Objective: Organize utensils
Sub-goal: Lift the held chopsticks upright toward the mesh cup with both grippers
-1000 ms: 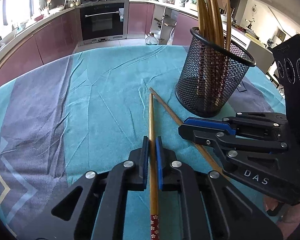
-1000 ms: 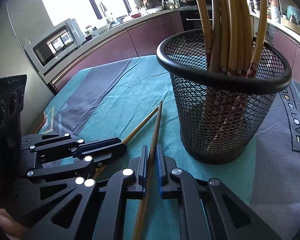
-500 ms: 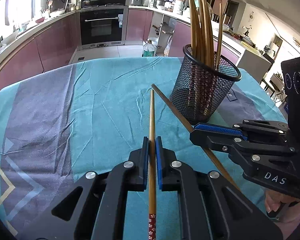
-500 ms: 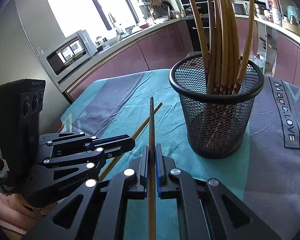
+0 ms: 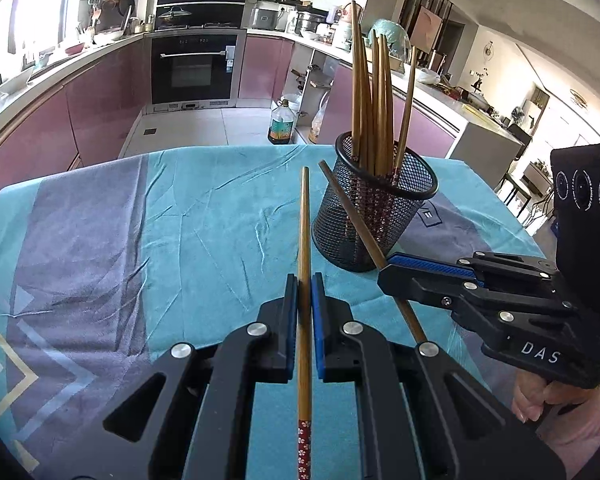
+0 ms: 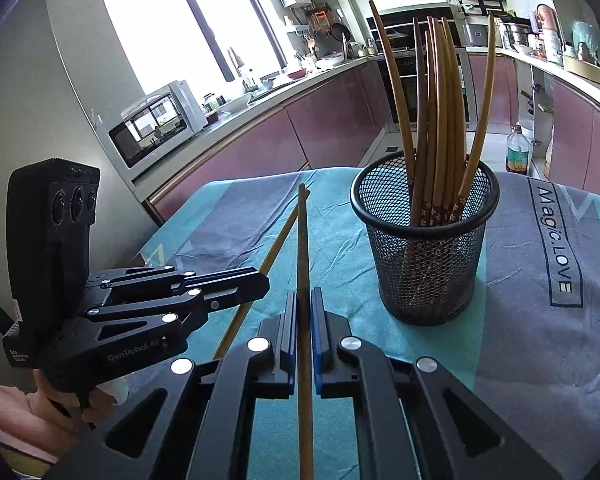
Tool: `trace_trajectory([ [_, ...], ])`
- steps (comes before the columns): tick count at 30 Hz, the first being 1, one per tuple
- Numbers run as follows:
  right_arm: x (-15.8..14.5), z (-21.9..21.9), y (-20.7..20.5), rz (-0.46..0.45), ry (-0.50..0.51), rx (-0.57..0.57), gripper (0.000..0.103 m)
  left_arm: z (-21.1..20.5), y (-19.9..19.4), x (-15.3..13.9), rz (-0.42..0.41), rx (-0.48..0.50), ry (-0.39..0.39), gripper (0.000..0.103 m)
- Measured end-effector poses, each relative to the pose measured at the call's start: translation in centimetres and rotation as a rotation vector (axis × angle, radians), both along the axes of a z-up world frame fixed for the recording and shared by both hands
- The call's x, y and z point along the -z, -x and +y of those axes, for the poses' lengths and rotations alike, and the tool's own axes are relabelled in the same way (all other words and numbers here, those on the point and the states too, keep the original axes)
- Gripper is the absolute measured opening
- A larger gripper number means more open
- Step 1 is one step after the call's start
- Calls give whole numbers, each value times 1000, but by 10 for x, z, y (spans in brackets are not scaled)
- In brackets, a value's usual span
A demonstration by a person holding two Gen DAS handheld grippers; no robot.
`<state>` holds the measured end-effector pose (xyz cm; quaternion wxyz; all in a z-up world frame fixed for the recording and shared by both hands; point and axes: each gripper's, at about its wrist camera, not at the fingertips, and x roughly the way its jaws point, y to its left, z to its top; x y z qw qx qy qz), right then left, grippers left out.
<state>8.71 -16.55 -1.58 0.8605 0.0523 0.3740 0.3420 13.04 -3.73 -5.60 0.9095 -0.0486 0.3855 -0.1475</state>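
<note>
Both grippers have risen since the earlier frames, carrying their chopsticks up off the cloth so the kitchen floor and oven now show beyond the surface edge. Held low and roughly level, the left gripper (image 5: 305, 280) has its jaws clamped on a chopstick (image 5: 304, 248) that runs straight ahead along its fingers, the red flowered end trailing back toward the camera and the bare tip pointing away. Just to its right, the right gripper (image 5: 392, 270) reaches in from the side with a pink-sleeved hand (image 5: 540, 400) wrapped around its handle; its jaws are closed on a second chopstick (image 5: 352, 216), which slants up and away so that its tip sits near the first one's tip, though whether they touch is unclear.

From the right wrist view, the right gripper (image 6: 305, 300) grips its chopstick (image 6: 302, 248) pointing straight forward, while the left gripper (image 6: 260, 282) comes in from the left, held by a hand (image 6: 32, 416) at the bottom corner, with its own paler chopstick (image 6: 276, 240) angling toward the same point.

A black mesh cup (image 6: 424, 256) stands upright on the teal and grey tablecloth (image 6: 540, 360), ahead and to the right of both grippers, well short of either chopstick tip. It holds a bundle of chopsticks (image 6: 440, 100) standing tips-up, flowered ends down inside.
</note>
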Motion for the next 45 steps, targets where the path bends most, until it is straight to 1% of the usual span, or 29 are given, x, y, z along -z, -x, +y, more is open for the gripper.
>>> trace_trajectory([
  [11, -15, -15, 9, -46, -37, 15, 5, 12, 17, -23, -42, 23, 37, 8],
  [22, -26, -29, 16, -80, -65, 28, 5, 0, 22, -38, -72, 31, 40, 7],
  [34, -35, -40, 22, -108, -86, 38, 5, 0, 28, -47, -97, 43, 56, 7],
  [45, -42, -46, 23, -125, -98, 45, 5, 3, 31, -52, -115, 49, 55, 7],
])
